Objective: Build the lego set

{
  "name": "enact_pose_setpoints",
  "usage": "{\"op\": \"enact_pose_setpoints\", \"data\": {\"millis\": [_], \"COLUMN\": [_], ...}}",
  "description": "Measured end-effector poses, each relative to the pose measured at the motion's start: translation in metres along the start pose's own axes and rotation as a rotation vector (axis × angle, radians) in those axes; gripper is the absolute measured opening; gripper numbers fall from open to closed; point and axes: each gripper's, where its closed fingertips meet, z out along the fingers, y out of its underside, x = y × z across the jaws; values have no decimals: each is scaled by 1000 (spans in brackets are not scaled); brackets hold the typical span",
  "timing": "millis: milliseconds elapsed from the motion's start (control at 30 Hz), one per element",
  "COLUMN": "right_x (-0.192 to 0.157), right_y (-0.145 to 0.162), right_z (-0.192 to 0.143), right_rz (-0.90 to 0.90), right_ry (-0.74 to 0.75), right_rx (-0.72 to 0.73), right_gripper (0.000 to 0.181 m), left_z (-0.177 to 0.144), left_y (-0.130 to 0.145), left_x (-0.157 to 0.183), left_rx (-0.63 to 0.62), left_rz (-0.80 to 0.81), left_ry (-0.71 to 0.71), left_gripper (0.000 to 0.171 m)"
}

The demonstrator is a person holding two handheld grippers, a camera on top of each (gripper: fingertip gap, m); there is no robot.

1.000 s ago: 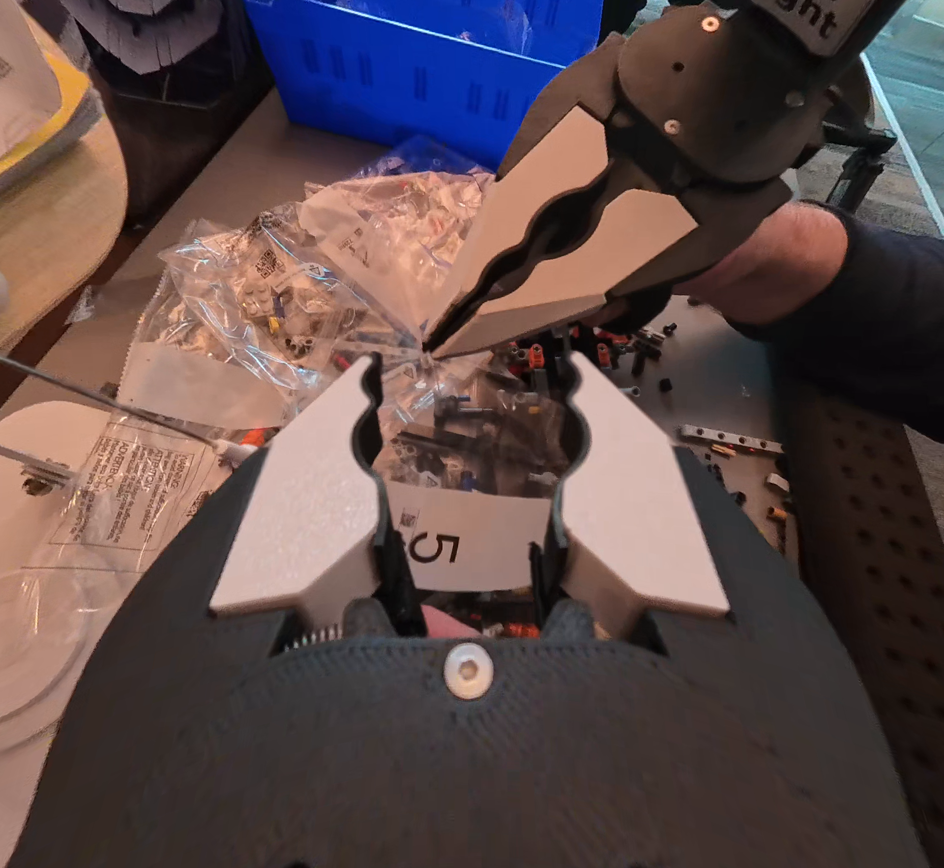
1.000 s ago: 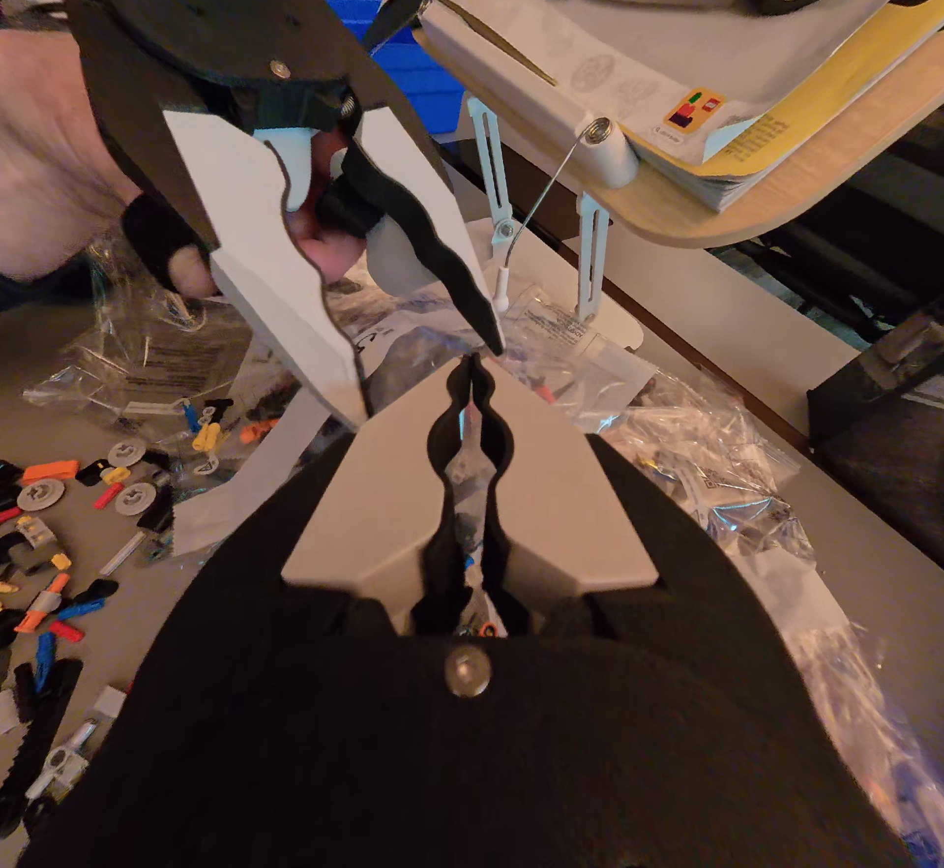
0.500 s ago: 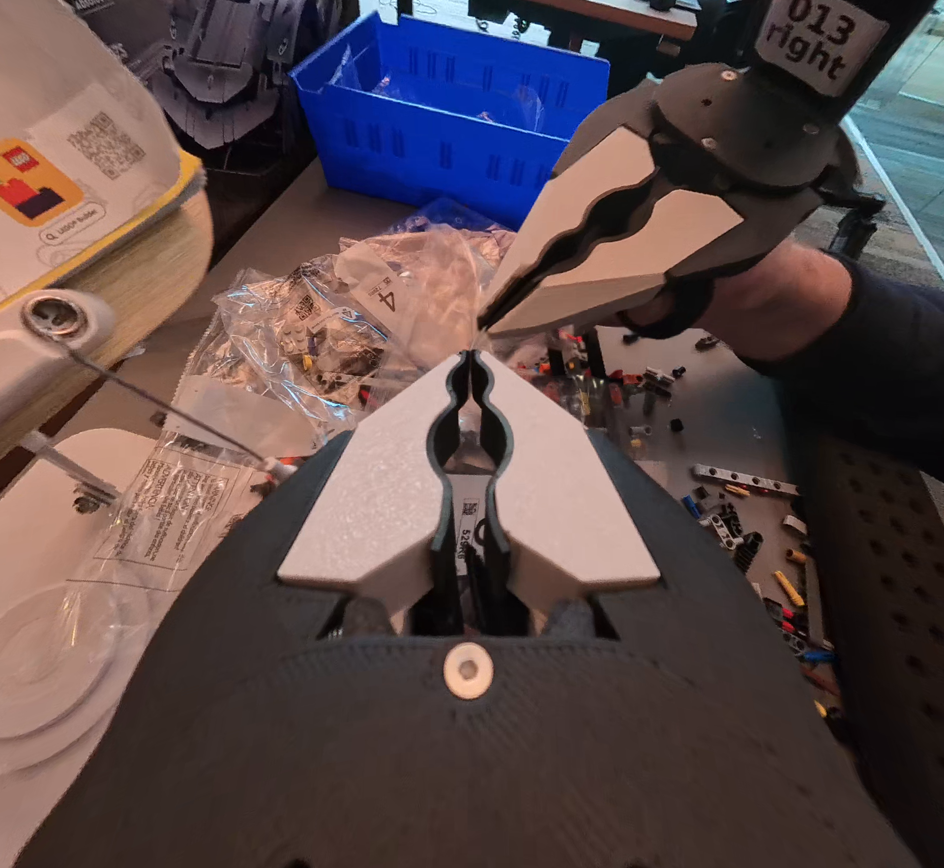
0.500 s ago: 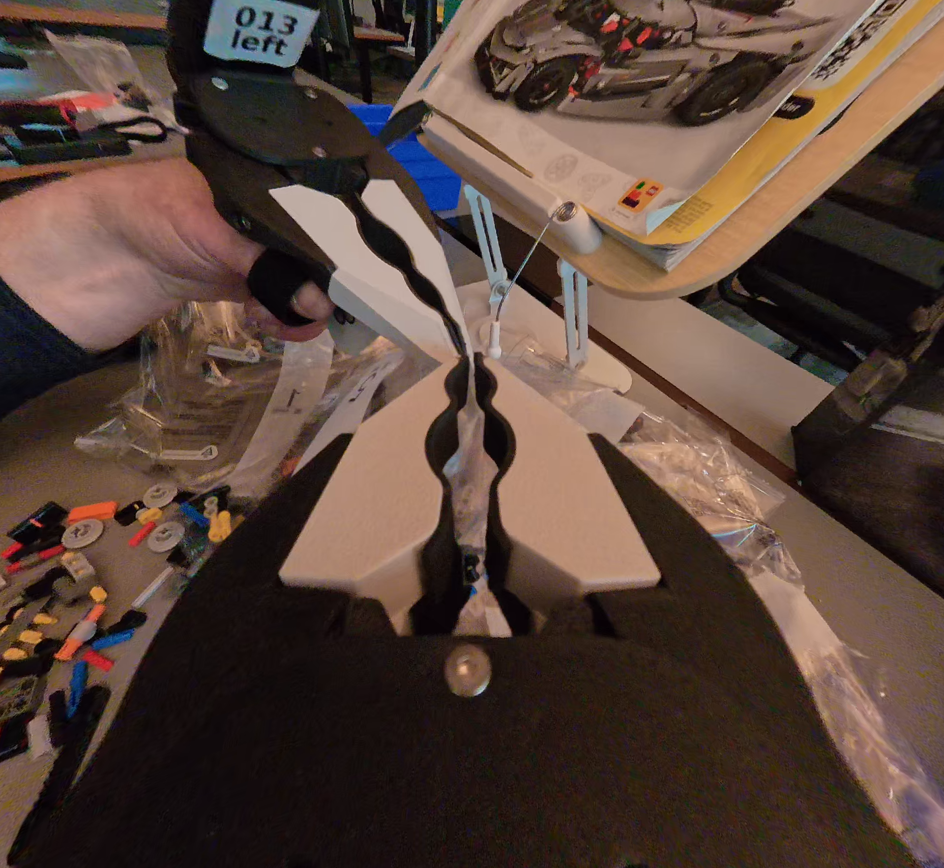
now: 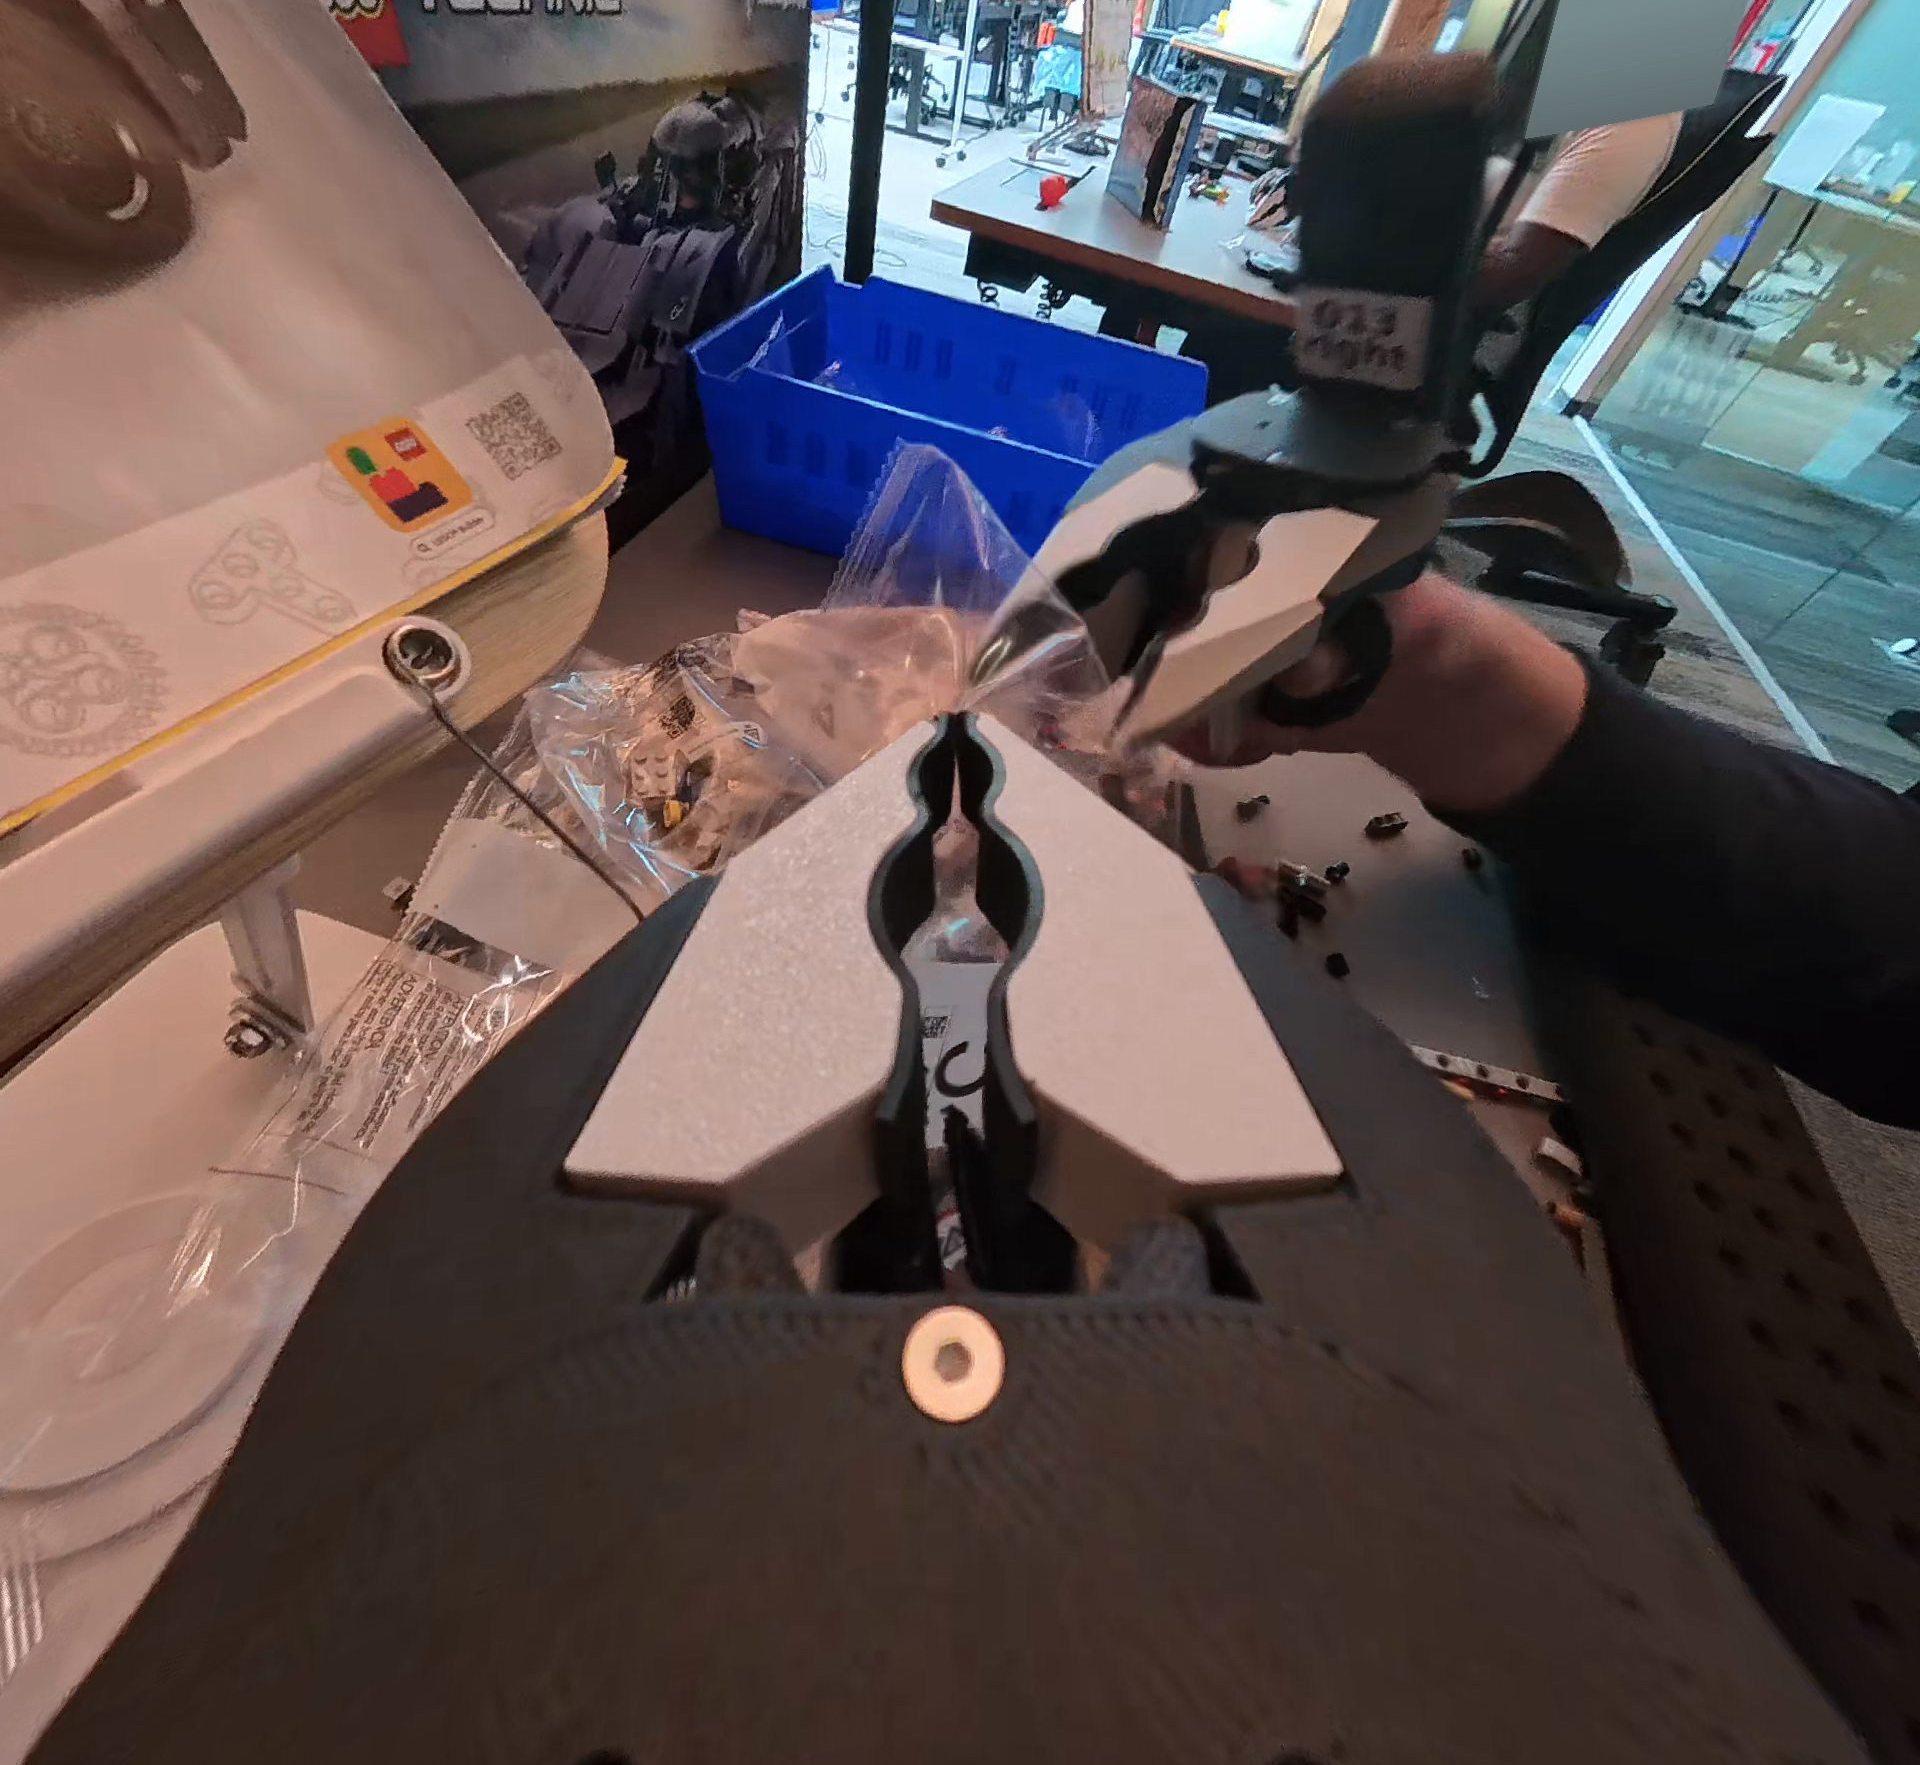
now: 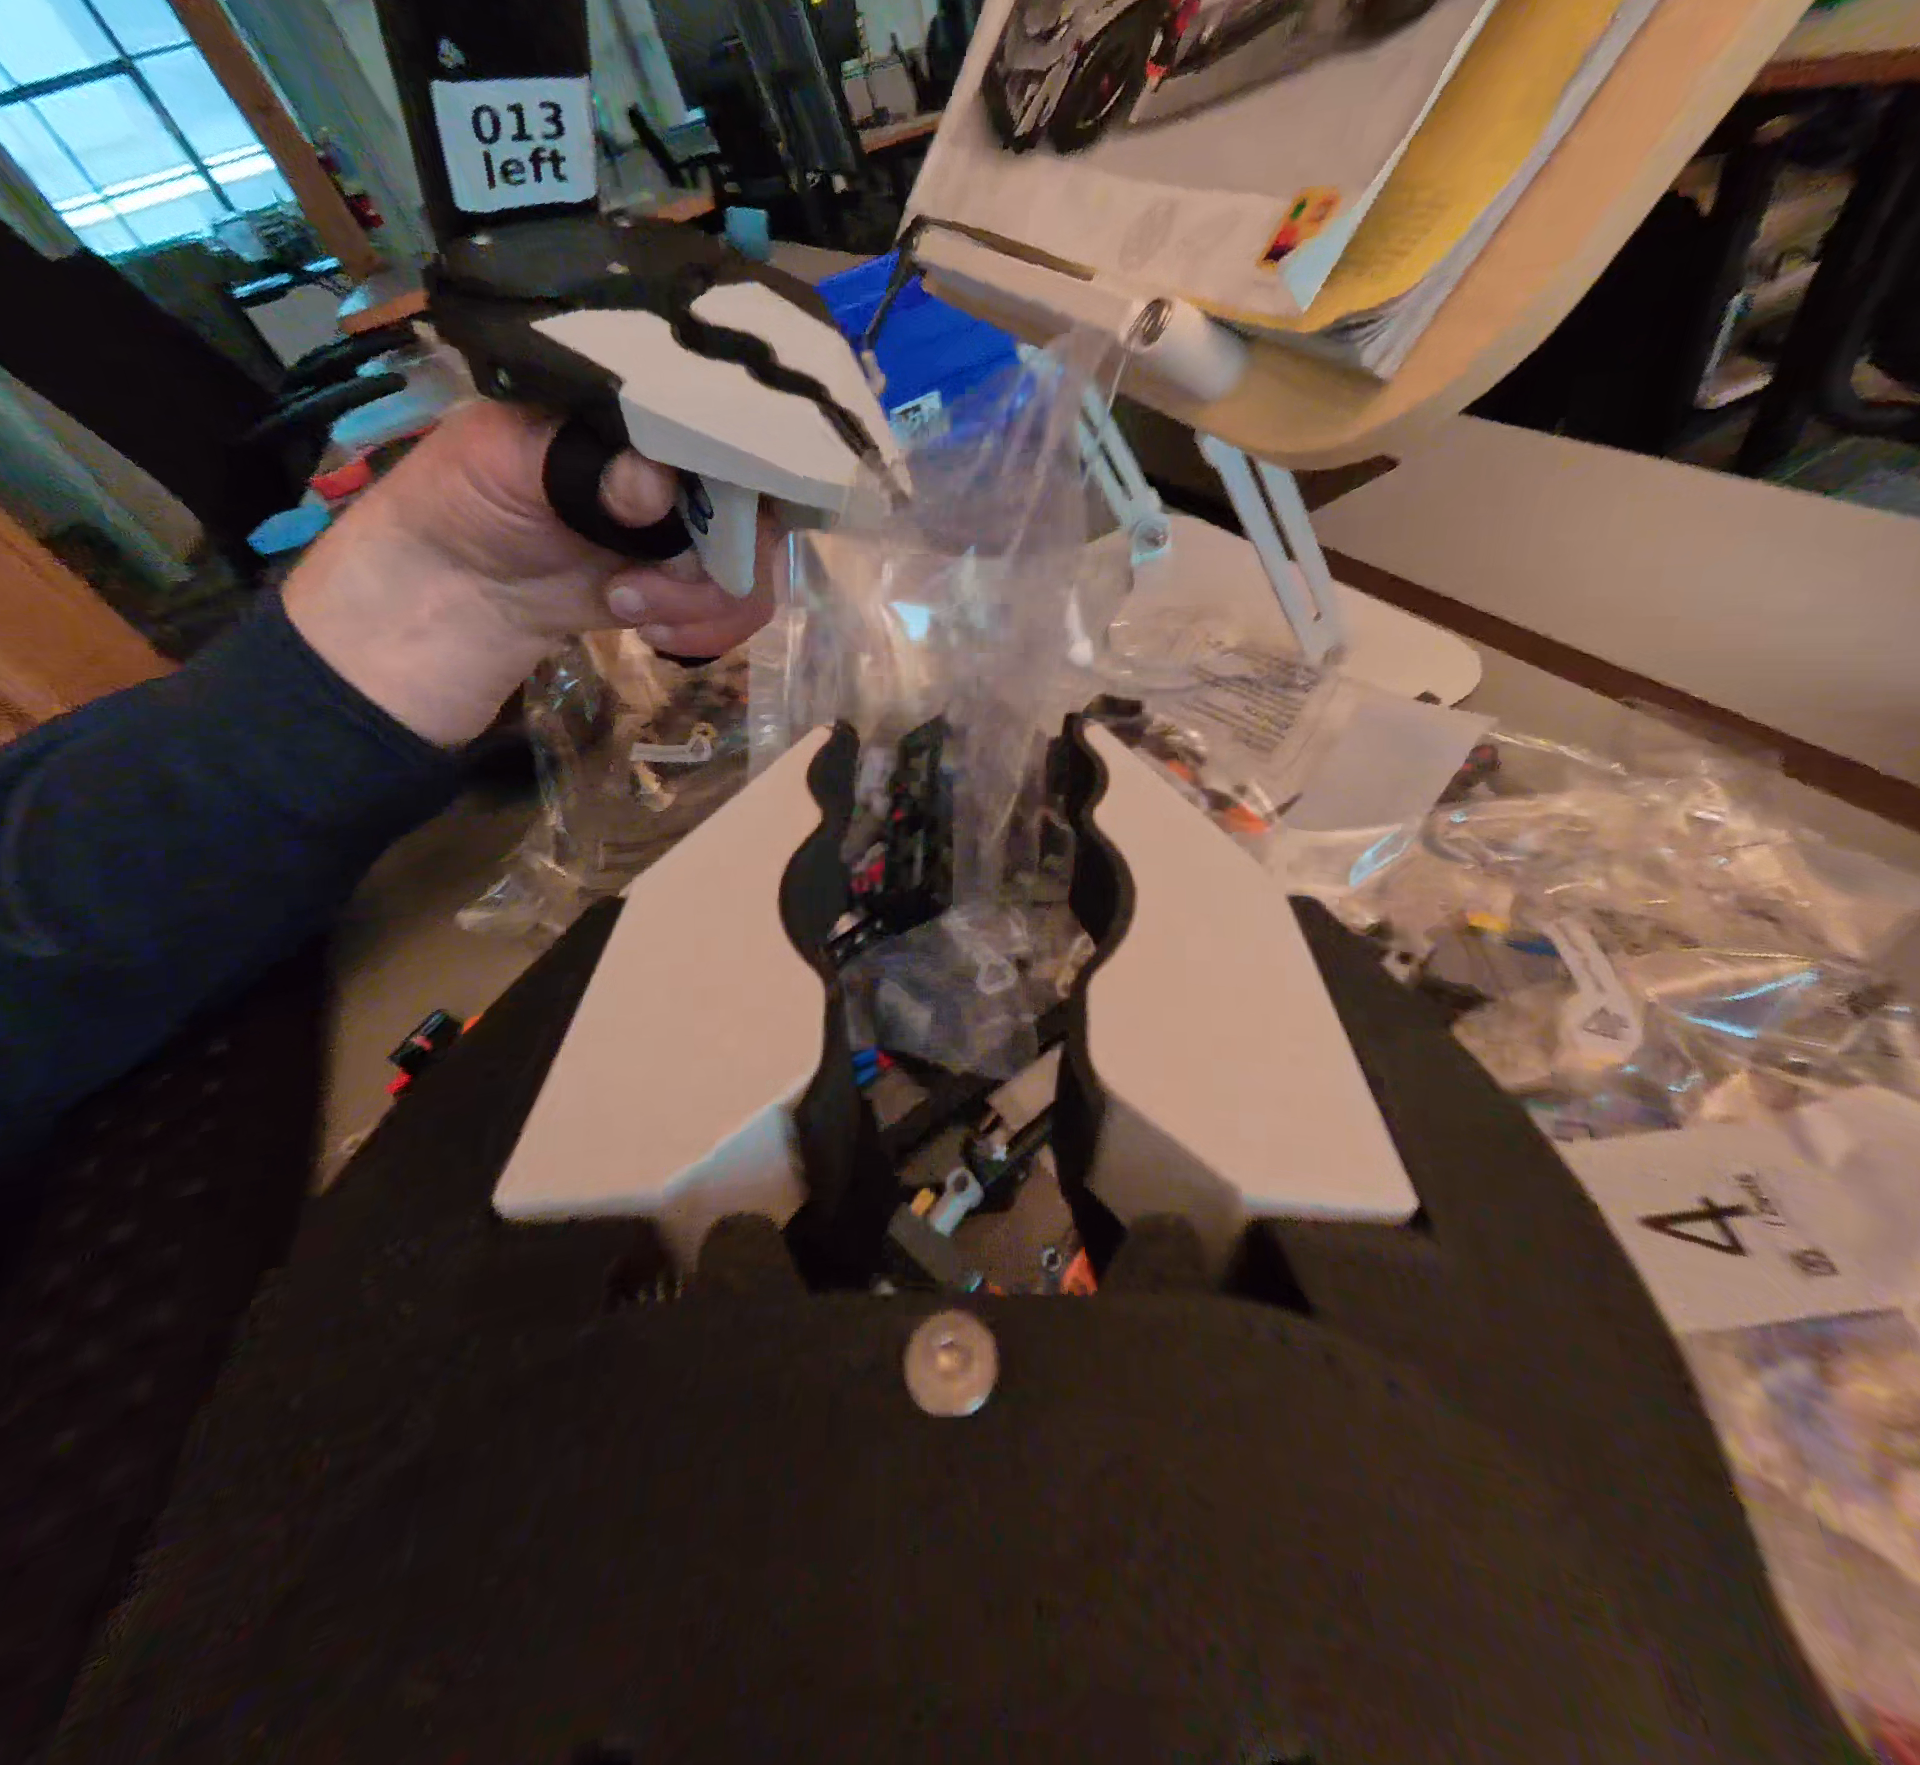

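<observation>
Left wrist view: left gripper (image 5: 956, 728) clamped on clear parts bag (image 5: 935, 572) — lifted above table (image 5: 665, 572). Right gripper (image 6: 961, 749) parted, jaws either side of the bag — not gripping.

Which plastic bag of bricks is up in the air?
The clear plastic bag pinched by the left gripper hangs lifted; the other clear bags lie flat on the table.

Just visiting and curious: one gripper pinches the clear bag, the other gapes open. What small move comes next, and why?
Probably close the right gripper on the clear bag just below the left gripper. The left one is shut on the bag's top, and the film hangs between the right one's open fingers, so a second pinch would let them pull it apart.
</observation>
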Motion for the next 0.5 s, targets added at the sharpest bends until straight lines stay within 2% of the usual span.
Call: {"op": "enact_pose_setpoints", "data": {"millis": [67,100,167,233,500], "right_x": [-7,-11,-14,-14,-2], "right_y": [5,6,6,3,6], "right_z": [5,6,7,4,2], "right_rz": [-7,-23,-67,-101,-54], "right_ry": [-45,-64,-51,-29,9], "right_rx": [-15,-21,-32,-29,-39], "right_gripper": [29,14,0,0,0], "left_z": [0,0,1,1,3], "left_y": [-3,-3,-3,-5,0], "left_x": [3,3,5,6,3], "left_rx": [13,13,8,18,-25], "left_rz": [1,2,11,11,40], "left_ry": [15,14,17,21,-17], "left_gripper": [0,0,0,0,2]}}
